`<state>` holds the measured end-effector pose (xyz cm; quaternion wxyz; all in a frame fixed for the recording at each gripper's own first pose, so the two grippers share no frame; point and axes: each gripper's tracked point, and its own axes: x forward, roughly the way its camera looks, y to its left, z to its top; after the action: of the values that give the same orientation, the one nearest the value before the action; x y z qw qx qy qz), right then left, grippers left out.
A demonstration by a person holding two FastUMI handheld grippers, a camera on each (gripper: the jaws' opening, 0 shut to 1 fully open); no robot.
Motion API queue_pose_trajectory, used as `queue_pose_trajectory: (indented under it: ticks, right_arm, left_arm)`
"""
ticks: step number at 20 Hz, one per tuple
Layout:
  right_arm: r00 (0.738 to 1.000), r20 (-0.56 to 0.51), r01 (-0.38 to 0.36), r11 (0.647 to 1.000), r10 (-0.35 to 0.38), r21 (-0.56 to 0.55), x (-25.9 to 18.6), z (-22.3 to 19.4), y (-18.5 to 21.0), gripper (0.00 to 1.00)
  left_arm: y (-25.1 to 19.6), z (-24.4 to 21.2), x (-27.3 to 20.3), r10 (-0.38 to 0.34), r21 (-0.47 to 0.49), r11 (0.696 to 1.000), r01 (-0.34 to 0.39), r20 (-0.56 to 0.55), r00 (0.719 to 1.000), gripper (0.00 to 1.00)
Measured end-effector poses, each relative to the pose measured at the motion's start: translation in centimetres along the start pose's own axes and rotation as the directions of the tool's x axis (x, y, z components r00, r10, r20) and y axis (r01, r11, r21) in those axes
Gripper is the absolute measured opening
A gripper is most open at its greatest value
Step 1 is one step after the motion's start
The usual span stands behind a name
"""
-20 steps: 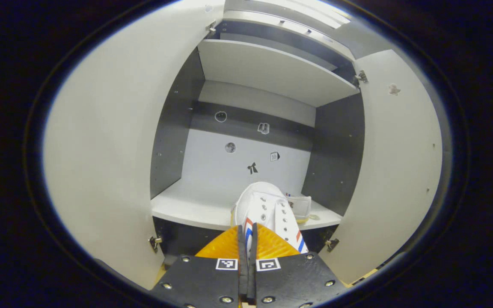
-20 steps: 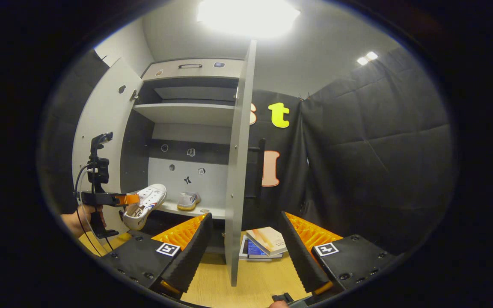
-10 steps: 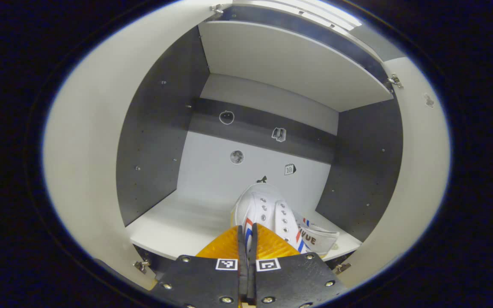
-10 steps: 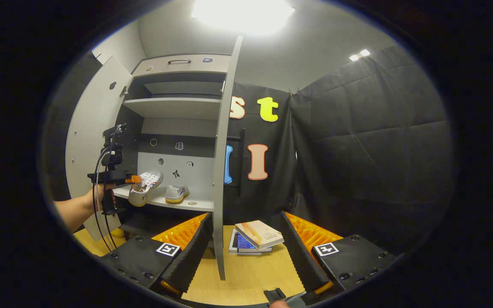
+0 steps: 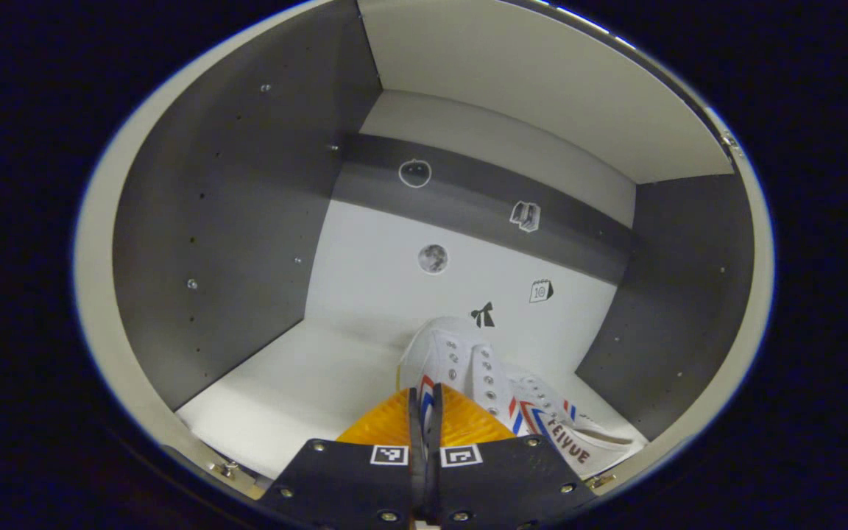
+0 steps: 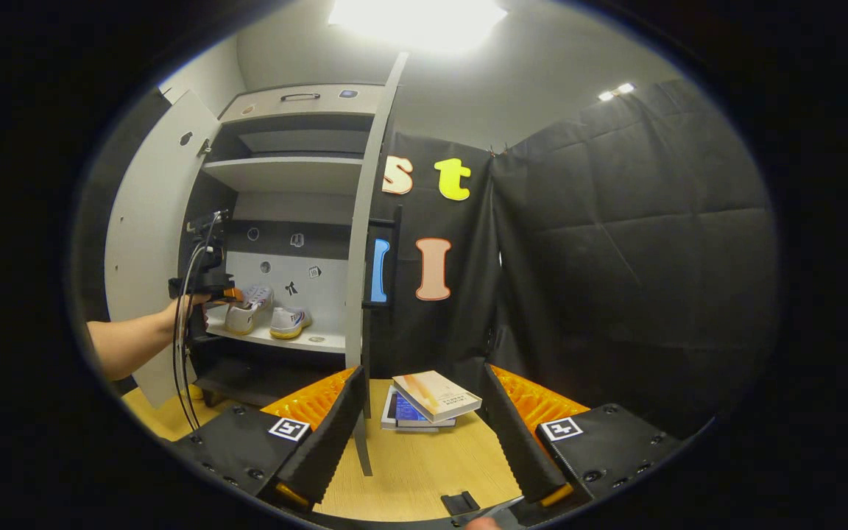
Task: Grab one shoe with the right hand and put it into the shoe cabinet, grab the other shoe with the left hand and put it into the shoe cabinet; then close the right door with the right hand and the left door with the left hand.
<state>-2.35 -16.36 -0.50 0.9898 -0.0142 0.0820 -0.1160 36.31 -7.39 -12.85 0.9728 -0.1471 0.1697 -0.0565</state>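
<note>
Since a second ago you have carried your left hand-held gripper [image 5: 424, 412] from in front of the shoe cabinet [image 5: 232, 191] to inside its opening, so the door edges have slid to the rim of the left gripper view. Its fingers sit pressed together on the heel of the white shoe [image 5: 457, 361], which points toward the far wall, just above the shelf [image 5: 299, 383]. Just to the right, the other shoe [image 5: 571, 438] lies on that shelf, touching or nearly touching the one you hold. Small stickers [image 5: 433, 258] dot the back panel.

In the right gripper view, your right hand-held gripper [image 6: 424, 434] hangs with fingers spread wide and nothing between them, low over the wooden bench [image 6: 424, 464], and sits farther back from the cabinet than before. At far left your forearm [image 6: 133, 342] reaches level into the cabinet, holding the left gripper at the shelf with both shoes ahead of it. Between you and that shelf stands the right door [image 6: 361, 243], edge-on and open; the left door [image 6: 148, 221] swings wide. A stack of books [image 6: 428, 397] rests on the bench between your fingers, beyond them.
</note>
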Motion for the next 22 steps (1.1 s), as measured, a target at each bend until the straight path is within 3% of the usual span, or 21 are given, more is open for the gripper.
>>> queue_pose_trajectory:
  ticks: [3, 6, 7, 10, 13, 17, 22]
  right_arm:
    - [1.000, 0.003, -0.004, 1.000, 0.004, 0.008, 0.2, 0.0, -0.1, 0.98]
    - [1.000, 0.010, -0.015, 1.000, 0.015, 0.012, 0.5, 0.2, 0.0, 0.98]
    - [1.000, 0.015, -0.020, 1.000, 0.020, 0.017, 0.6, 0.4, 0.1, 0.98]
    - [0.999, 0.033, -0.037, 0.999, 0.036, 0.029, 0.9, 0.9, 0.5, 0.98]
    - [0.998, 0.048, -0.052, 0.998, 0.050, 0.036, 1.2, 1.5, 0.8, 0.98]
    - [0.994, 0.076, -0.079, 0.996, 0.076, 0.043, 1.6, 2.5, 1.6, 0.96]
    - [0.992, 0.101, -0.085, 0.996, 0.081, 0.034, 2.3, 3.4, 1.7, 0.96]
  left_arm:
    - [0.9, -1.1, 0.8, 0.036, -0.012, 0.999, -0.036, -0.025, 0.999, 0.01]
    - [0.3, 0.4, -0.1, 0.004, -0.033, 0.999, -0.003, 0.029, 1.000, 0.00]
    - [0.4, 0.6, -0.6, 0.010, -0.017, 1.000, -0.009, 0.031, 0.999, 0.05]
    - [-0.1, 2.1, -3.0, 0.012, 0.060, 0.998, -0.017, 0.082, 0.997, 0.57]
    - [-1.9, 4.4, -6.6, -0.022, 0.145, 0.989, -0.002, 0.159, 0.987, 0.94]
    - [-4.6, 6.6, -12.3, -0.085, 0.234, 0.972, 0.035, 0.210, 0.974, 0.94]
    - [-5.7, 7.9, -19.8, -0.124, 0.257, 0.965, 0.055, 0.264, 0.956, 0.96]
